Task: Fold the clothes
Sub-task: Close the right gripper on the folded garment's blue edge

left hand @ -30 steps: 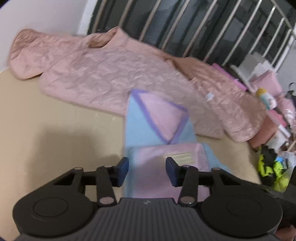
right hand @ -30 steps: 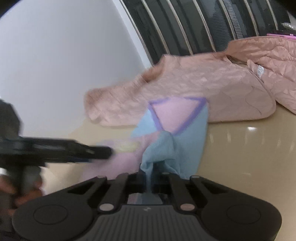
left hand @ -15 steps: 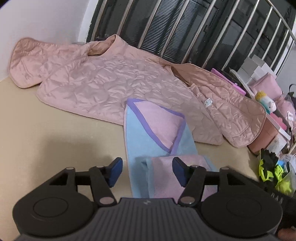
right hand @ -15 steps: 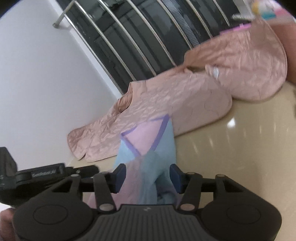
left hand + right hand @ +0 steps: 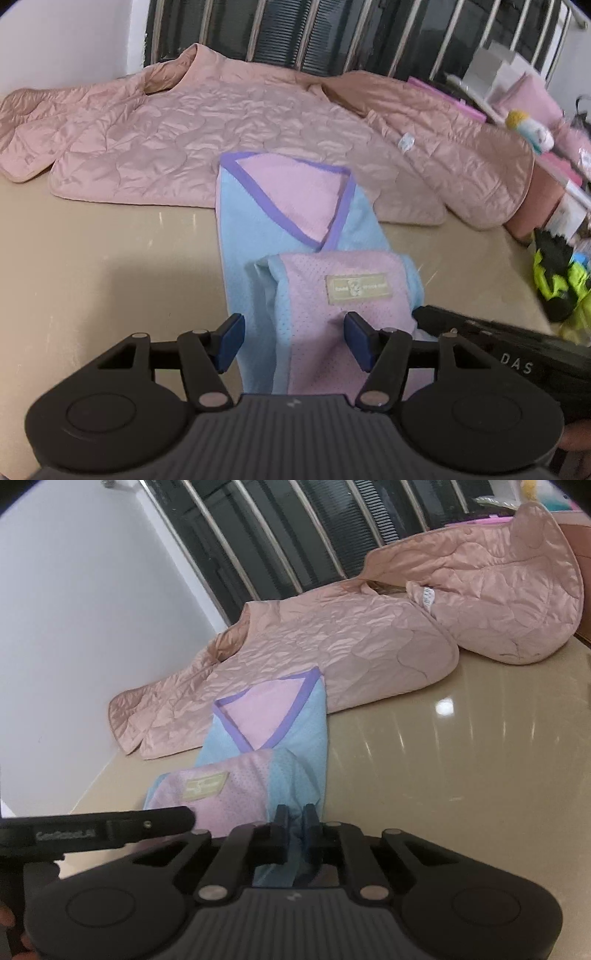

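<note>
Light-blue mesh garment with pink panel and purple trim (image 5: 295, 229) on glossy beige tabletop (image 5: 103, 266), bottom end folded over. Right gripper (image 5: 294, 821) closing, blue hem pinched between jaws. Left gripper (image 5: 293, 338) half-open, empty, above fold. Quilted pink satin jacket (image 5: 207, 140) behind, unfolded, untouched.

Right tool (image 5: 294, 825) is closing, its jaws nearly together with a bunch of the blue and pink mesh garment (image 5: 273, 746) pinched between them. That garment lies partly folded on the glossy beige bench (image 5: 461, 775), tan label up. The left tool (image 5: 110, 829) pokes in from the left, tip over the pink part. Pink quilted jacket (image 5: 351, 642) is spread out behind, against the metal railing (image 5: 295, 535).
</note>
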